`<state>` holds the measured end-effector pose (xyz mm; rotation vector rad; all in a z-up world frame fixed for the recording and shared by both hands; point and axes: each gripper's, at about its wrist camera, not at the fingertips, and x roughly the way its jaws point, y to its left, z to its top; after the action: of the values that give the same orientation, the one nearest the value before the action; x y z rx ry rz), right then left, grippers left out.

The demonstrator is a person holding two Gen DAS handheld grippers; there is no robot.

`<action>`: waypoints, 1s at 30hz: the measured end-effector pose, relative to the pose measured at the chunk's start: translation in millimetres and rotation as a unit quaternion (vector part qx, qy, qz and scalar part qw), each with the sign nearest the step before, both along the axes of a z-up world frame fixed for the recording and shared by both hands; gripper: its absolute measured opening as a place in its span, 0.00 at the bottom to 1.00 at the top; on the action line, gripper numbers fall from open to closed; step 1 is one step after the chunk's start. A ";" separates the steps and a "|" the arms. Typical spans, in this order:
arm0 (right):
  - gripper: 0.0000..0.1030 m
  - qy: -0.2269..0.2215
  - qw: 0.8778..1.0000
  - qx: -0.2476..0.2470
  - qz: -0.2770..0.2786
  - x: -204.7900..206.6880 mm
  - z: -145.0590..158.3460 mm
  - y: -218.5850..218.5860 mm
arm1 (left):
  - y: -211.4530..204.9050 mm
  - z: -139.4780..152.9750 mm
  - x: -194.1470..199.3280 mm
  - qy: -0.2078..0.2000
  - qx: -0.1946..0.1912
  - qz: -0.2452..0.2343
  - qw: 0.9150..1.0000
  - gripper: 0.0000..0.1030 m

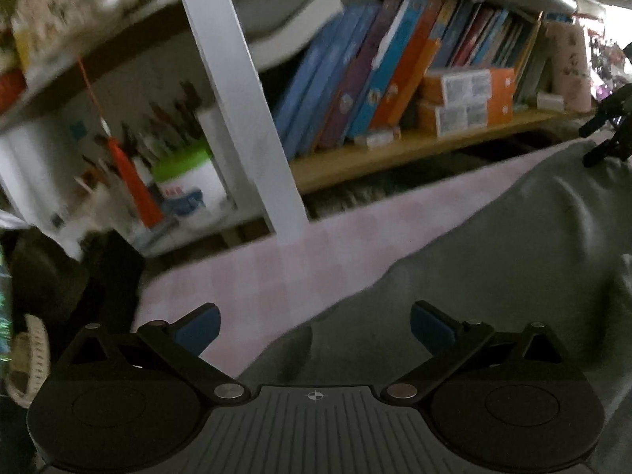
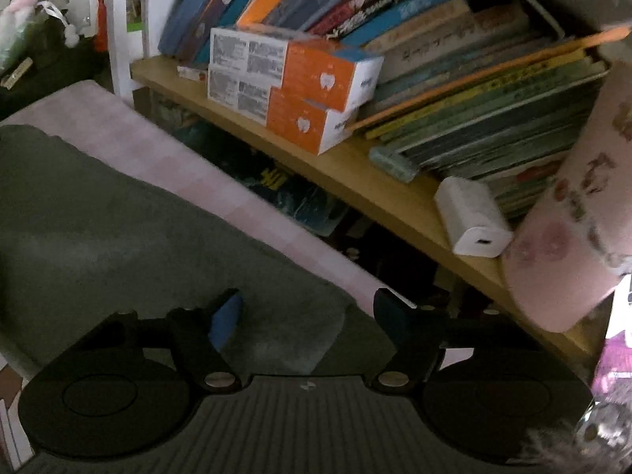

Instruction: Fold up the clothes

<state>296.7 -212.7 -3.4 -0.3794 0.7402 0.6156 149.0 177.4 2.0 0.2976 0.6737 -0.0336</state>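
While both grippers hover above it, the grey garment (image 1: 493,260) lies spread on the pink checked cover (image 1: 276,272).
Left gripper (image 1: 315,326) and right gripper (image 2: 308,318) stand unclenched, holding nothing, beside the bookshelf (image 2: 355,166).

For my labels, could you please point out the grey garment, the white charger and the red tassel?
grey garment (image 2: 118,229): right wrist view, flat middle.
white charger (image 2: 472,217): right wrist view, top face.
red tassel (image 1: 132,181): left wrist view, fringe.

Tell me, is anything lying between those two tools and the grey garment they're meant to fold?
Nothing visible. The left tool and the right tool both stand open right over the grey garment, which lies bare on the pink cloth. The boxes sit apart on the shelf.
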 end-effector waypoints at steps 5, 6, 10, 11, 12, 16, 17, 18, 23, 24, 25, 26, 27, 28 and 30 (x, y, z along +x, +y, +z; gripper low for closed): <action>0.71 0.018 0.999 0.029 0.009 8.9 -7.6 -7.4 | 9.3 -17.2 20.1 0.040 -0.029 -0.011 0.999 0.92; 0.71 0.021 0.999 0.035 0.010 10.9 -8.4 -9.2 | 9.2 -20.5 22.8 0.045 -0.031 -0.017 0.998 0.92; 0.72 0.035 0.998 0.058 0.011 16.4 -11.7 -15.3 | 12.2 -29.3 31.3 0.060 -0.051 -0.037 0.996 0.92; 0.72 0.036 0.997 0.063 0.012 16.9 -12.4 -16.8 | 14.3 -29.6 32.2 0.063 -0.060 -0.037 0.996 0.92; 0.72 0.037 0.997 0.068 0.012 16.9 -12.9 -17.9 | 16.4 -29.9 33.1 0.066 -0.068 -0.038 0.995 0.92; 0.58 0.034 0.996 0.078 0.021 14.4 -12.6 -19.7 | 24.1 -30.2 34.0 0.082 -0.107 -0.032 0.990 0.84; 0.45 0.035 0.996 0.082 0.022 13.6 -12.0 -20.2 | 24.7 -29.9 33.8 0.084 -0.111 -0.031 0.990 0.84; 0.40 0.037 0.995 0.086 0.019 13.0 -11.3 -21.0 | 24.8 -29.5 33.3 0.087 -0.113 -0.032 0.989 0.83; 0.14 0.037 0.995 0.093 0.006 3.1 -9.0 -19.5 | 21.7 -22.0 29.9 0.097 -0.121 -0.035 0.987 0.48; 0.13 0.032 0.996 0.089 0.002 -0.7 -8.6 -17.8 | 20.1 -20.1 28.6 0.096 -0.125 -0.036 0.987 0.29; 0.13 0.024 0.996 0.084 -0.002 -4.8 -7.6 -16.2 | 16.5 -18.6 27.6 0.093 -0.119 -0.034 0.988 0.25; 0.13 0.013 0.997 0.079 -0.008 -9.4 -5.8 -15.2 | 11.2 -17.4 26.5 0.087 -0.105 -0.028 0.990 0.24; 0.13 0.000 0.997 0.075 -0.016 -14.7 -2.8 -14.9 | 6.0 -15.7 24.9 0.081 -0.092 -0.022 0.992 0.22; 0.13 -0.017 0.997 0.074 -0.021 -21.0 1.5 -15.0 | 3.2 -11.6 21.3 0.069 -0.089 -0.016 0.993 0.21; 0.13 -0.053 0.996 0.073 -0.025 -36.2 12.1 -16.4 | -1.2 -2.0 13.2 0.043 -0.089 -0.003 0.995 0.21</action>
<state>260.5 -229.1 8.6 -0.2559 0.5989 0.5930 162.2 176.2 0.0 0.1273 0.7495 -0.1131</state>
